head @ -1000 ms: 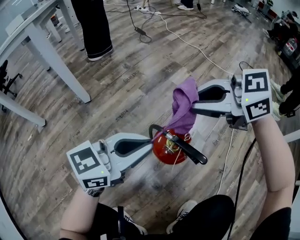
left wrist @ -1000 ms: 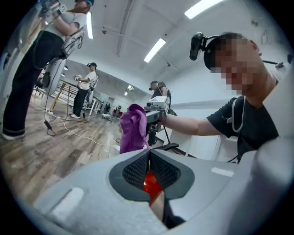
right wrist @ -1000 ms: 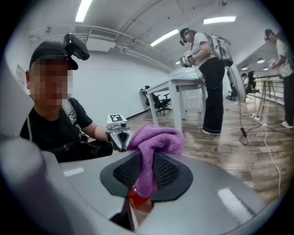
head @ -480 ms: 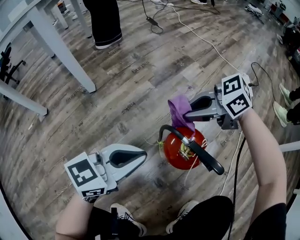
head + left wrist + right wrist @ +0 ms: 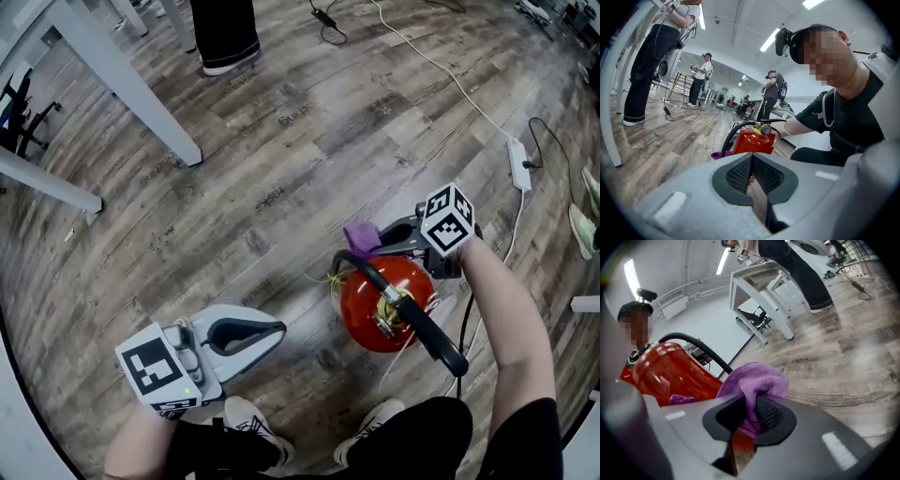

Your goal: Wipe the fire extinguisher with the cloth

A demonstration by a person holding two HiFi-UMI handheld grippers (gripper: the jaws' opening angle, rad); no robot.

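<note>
A red fire extinguisher (image 5: 380, 302) stands upright on the wooden floor, with a black hose (image 5: 361, 267) and a black handle (image 5: 433, 336) on top. My right gripper (image 5: 371, 246) is shut on a purple cloth (image 5: 359, 235) and holds it low against the extinguisher's far side. In the right gripper view the cloth (image 5: 757, 380) bulges out of the jaws beside the red body (image 5: 670, 373). My left gripper (image 5: 280, 329) is shut and holds nothing; it hangs left of the extinguisher, apart from it. Seen from the left gripper (image 5: 752, 171), the extinguisher (image 5: 752, 140) stands just ahead.
White table legs (image 5: 141, 103) stand at the upper left beside an office chair (image 5: 19, 112). A bystander's legs (image 5: 225, 37) are at the top. A white power strip (image 5: 518, 152) and its cable lie at the right. My shoe (image 5: 246, 412) is near the extinguisher.
My right gripper has dropped with the cloth from above the extinguisher's top down to its far side. My left gripper has drawn back from the extinguisher's neck, leftward and lower.
</note>
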